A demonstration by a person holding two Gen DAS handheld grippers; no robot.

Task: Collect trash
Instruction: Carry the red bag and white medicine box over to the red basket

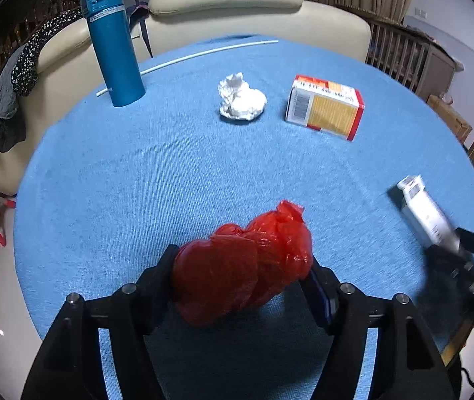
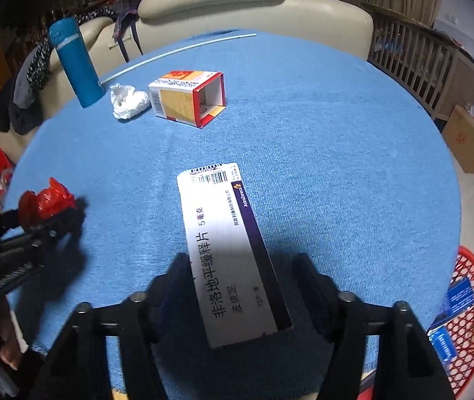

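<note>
My left gripper [image 1: 241,266] is shut on a crumpled red plastic bag [image 1: 243,263] and holds it over the near part of the blue table [image 1: 170,173]. My right gripper [image 2: 240,273] is shut on a white and purple medicine box [image 2: 230,253] above the table's near edge. In the left wrist view that box [image 1: 426,213] shows blurred at the right. In the right wrist view the red bag [image 2: 45,201] shows at the left. A crumpled white tissue [image 1: 241,98] and an open red and yellow carton [image 1: 325,106] lie at the far side.
A tall blue flask [image 1: 112,45] stands at the far left beside a thin white rod [image 1: 187,58]. A cream sofa [image 1: 223,3] sits behind the table. A red mesh basket [image 2: 463,316] holding blue packs stands on the floor at the right.
</note>
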